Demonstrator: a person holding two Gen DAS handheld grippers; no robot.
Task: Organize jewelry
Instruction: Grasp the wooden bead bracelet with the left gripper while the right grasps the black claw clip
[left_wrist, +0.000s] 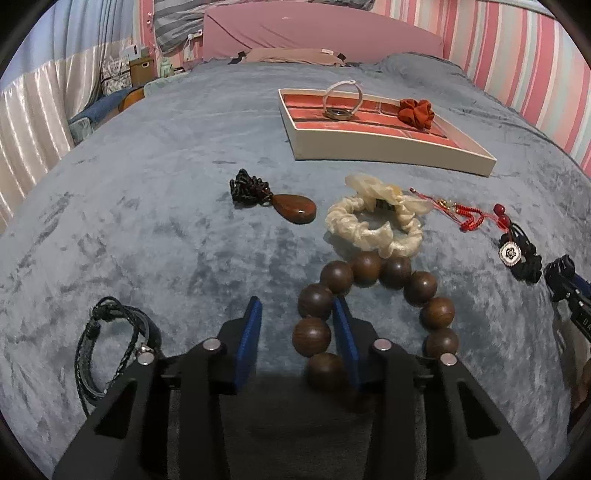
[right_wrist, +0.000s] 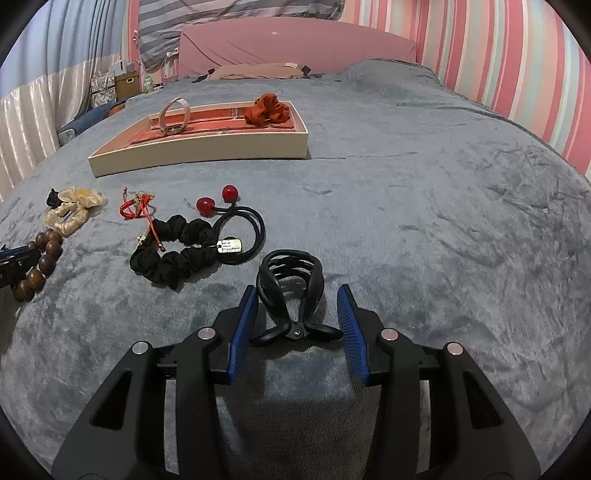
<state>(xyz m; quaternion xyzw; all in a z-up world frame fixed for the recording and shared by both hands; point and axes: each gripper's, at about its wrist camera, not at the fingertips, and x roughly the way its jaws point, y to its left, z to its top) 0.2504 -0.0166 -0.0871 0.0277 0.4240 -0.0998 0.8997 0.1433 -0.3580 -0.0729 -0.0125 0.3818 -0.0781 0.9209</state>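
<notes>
My left gripper (left_wrist: 297, 310) is open, low over the grey bedspread. The left side of a brown wooden bead bracelet (left_wrist: 373, 306) lies between its blue pads, with the right pad inside the loop. My right gripper (right_wrist: 297, 299) is open around a black claw hair clip (right_wrist: 291, 291) lying on the bed. A white tray with red lining (left_wrist: 388, 144) sits farther back and holds a ring-shaped bangle (left_wrist: 341, 99) and a red scrunchie (left_wrist: 415, 112); the tray also shows in the right wrist view (right_wrist: 199, 151).
Loose on the bed: a brown teardrop pendant on a dark cord (left_wrist: 291, 206), a cream scrunchie (left_wrist: 376, 221), a red cord bracelet (left_wrist: 461, 212), a black scrunchie (right_wrist: 173, 251), a black hair tie with red balls (right_wrist: 236, 229), black leather bracelets (left_wrist: 110, 347). A pink headboard stands behind.
</notes>
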